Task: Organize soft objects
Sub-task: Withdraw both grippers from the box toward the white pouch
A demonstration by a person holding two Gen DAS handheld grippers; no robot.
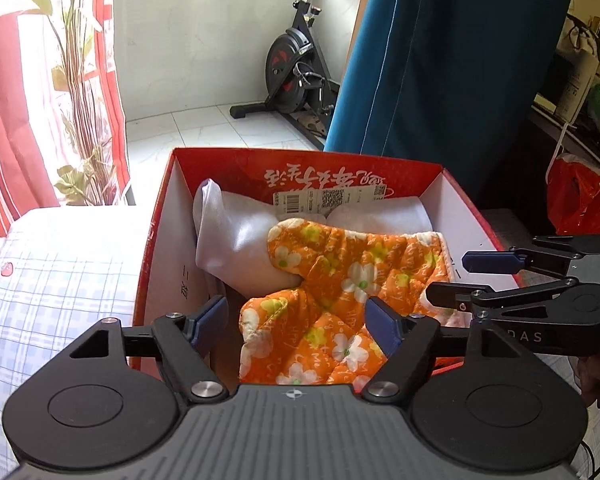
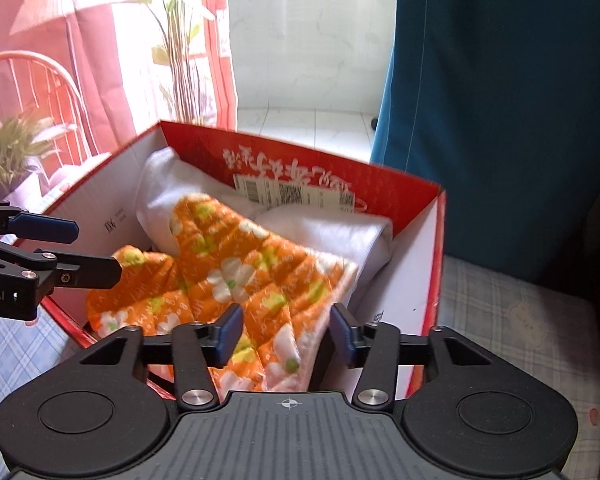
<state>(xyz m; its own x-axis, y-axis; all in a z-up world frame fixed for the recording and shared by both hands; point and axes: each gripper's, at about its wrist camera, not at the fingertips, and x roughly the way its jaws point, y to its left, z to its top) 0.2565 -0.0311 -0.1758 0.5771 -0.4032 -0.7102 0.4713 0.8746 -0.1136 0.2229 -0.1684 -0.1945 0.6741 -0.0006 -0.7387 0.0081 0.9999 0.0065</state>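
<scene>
An orange floral oven mitt (image 1: 340, 292) lies inside a red cardboard box (image 1: 236, 168) on top of white cloths (image 1: 236, 236). My left gripper (image 1: 300, 320) is open above the near end of the mitt, not touching it. My right gripper (image 2: 286, 334) is open over the mitt's cuff (image 2: 260, 280) at the box's near edge (image 2: 436, 280). It also shows at the right of the left wrist view (image 1: 448, 276), open. The left gripper shows at the left of the right wrist view (image 2: 96, 248).
The box stands on a blue checked bed sheet (image 1: 52, 280). A teal curtain (image 1: 440, 60) hangs behind the box, an exercise bike (image 1: 296, 68) stands on the tiled floor, red curtains and a plant (image 1: 80, 80) are at the left. An orange bag (image 1: 580, 196) sits at the right.
</scene>
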